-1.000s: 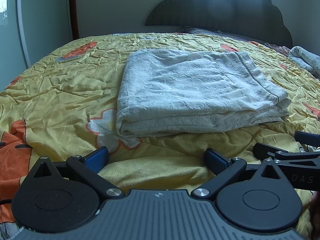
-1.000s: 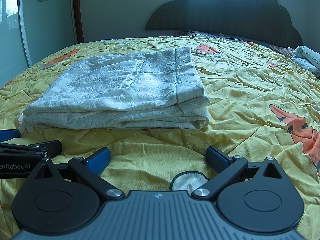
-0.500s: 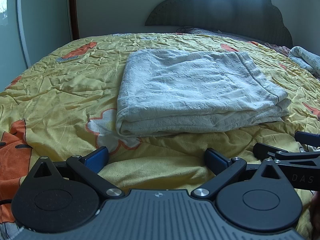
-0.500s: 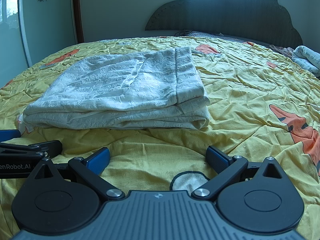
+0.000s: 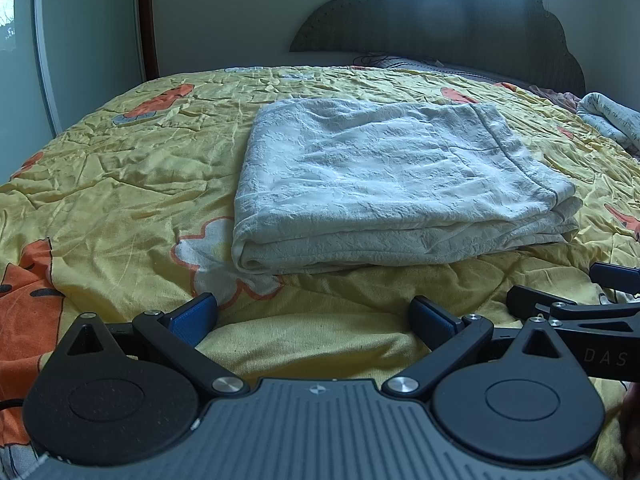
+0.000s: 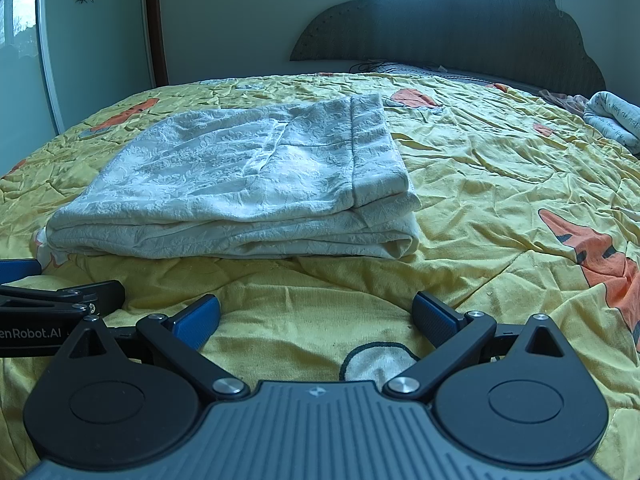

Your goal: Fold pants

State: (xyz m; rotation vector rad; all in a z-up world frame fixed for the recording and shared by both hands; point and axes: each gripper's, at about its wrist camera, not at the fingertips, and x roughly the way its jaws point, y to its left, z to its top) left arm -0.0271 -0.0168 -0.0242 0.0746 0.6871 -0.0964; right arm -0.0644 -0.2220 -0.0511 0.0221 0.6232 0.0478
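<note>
Frankly, little looks left to do, so the risks are mostly of undoing the work. Starting at the left, the left gripper (image 5: 314, 312) rests low on the yellow bedspread (image 5: 120, 184) with its blue pads (image 5: 192, 314) spread wide and nothing between them, short of the near edge of the pants (image 5: 380, 184). The pants lie folded into a flat, layered rectangle in the middle of the bed, apart from both tools. If either gripper were pushed forward from here, I judge that its open fingers could catch the rounded fold at the front and drag the top layer back (the cloth looks soft and loosely stacked). The stepped layers at the right corner (image 6: 400, 216) seem the likeliest to slip out of line. To the right, the right gripper (image 6: 316, 316) is equally wide apart and empty, also on the bedspread.

Counted: one pair of pants, two grippers, one bedspread, one dark headboard (image 6: 460, 28), and one rolled pale cloth (image 6: 612, 120) at the far right edge.
</note>
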